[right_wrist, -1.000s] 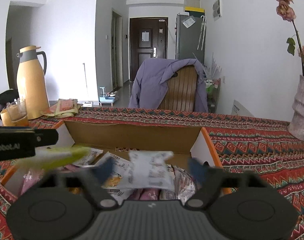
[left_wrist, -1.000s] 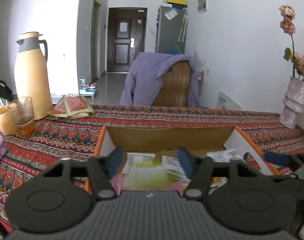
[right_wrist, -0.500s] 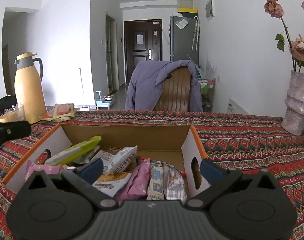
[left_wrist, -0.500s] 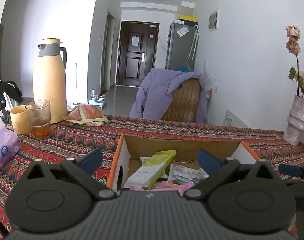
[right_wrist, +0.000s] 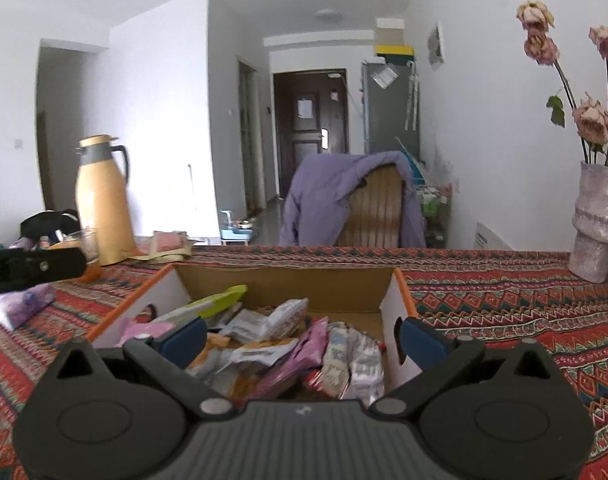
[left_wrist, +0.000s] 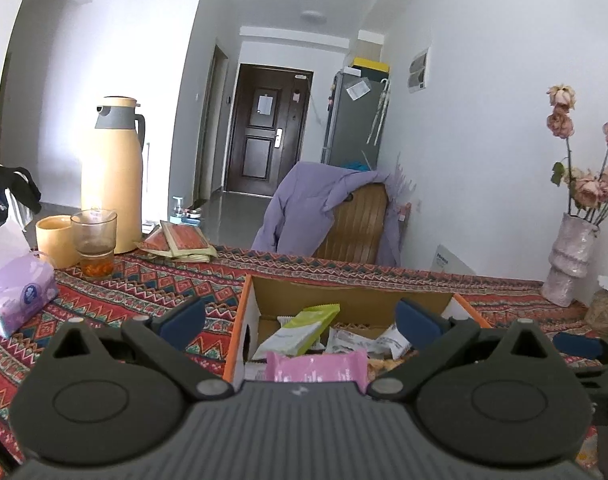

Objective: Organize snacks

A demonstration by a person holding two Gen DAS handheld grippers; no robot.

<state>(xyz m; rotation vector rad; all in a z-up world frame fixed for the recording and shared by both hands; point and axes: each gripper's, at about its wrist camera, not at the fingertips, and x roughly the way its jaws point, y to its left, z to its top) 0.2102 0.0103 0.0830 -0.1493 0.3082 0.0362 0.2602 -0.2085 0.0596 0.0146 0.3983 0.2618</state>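
Observation:
An orange-edged cardboard box sits on the patterned tablecloth and holds several snack packets. A green-and-white packet leans at the box's left. A pink packet lies at the near edge. White and silver packets fill the right side. My left gripper is open and empty, raised before the box. My right gripper is open and empty above the box's near right part.
A yellow thermos, a glass of tea and a yellow cup stand far left. A purple tissue pack lies at the left. A vase of dried roses stands far right. A chair with a purple jacket is behind the table.
Both grippers opened, dropping the green packet and a white packet into the box, then pulled up and back from it.

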